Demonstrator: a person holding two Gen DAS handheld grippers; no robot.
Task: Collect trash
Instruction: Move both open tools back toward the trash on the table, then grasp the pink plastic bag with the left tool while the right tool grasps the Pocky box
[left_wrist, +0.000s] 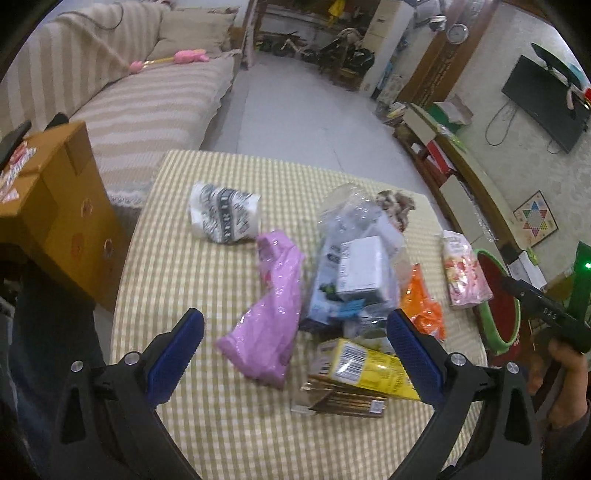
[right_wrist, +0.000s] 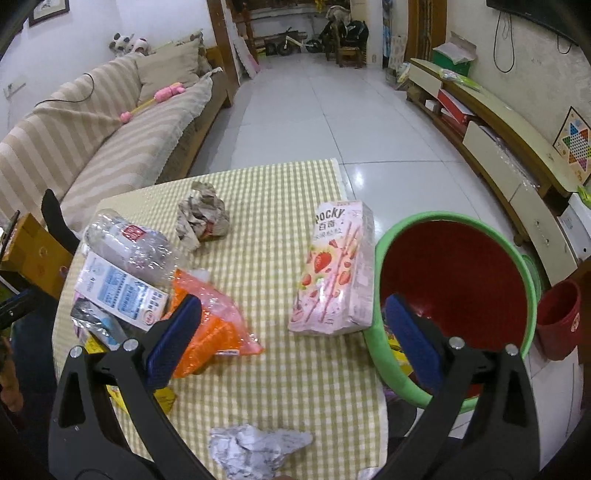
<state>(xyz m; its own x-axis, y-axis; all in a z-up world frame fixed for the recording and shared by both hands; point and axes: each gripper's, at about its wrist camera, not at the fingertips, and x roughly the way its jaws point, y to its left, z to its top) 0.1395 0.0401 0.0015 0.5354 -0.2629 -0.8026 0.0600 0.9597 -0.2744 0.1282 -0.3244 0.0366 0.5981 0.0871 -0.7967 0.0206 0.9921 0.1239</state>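
Left gripper (left_wrist: 295, 332): jaws are standing spread wide at the bottom of the left wrist view, holding nothing, hanging over the pile of litter.
Right gripper (right_wrist: 293, 332): jaws are spread too, empty, at the bottom of the right wrist view; its right finger is overlapping the bin's near rim.
Table (right_wrist: 280, 184): checked yellow cloth; its far edge is running across the middle of the frame, with bare tiled floor (right_wrist: 332, 110) lying open beyond it.
Bin (right_wrist: 380, 339): one, green rim and red inside, sitting at the table's right edge, lower right of the frame.
Boxes: one pink Pocky box (right_wrist: 336, 269) lying just beside the bin; one yellow box (left_wrist: 365, 365) is lying between the left gripper's fingers.
Bags: one purple bag (left_wrist: 273, 314), one orange wrapper (right_wrist: 210, 328), one clear bag (left_wrist: 354, 266) holding cartons.
Crumpled paper: two in the right view, brownish wad (right_wrist: 201, 218) centre-left, grey wad (right_wrist: 255, 450) at the bottom edge.
Sofa (right_wrist: 92, 147): striped, upper left.
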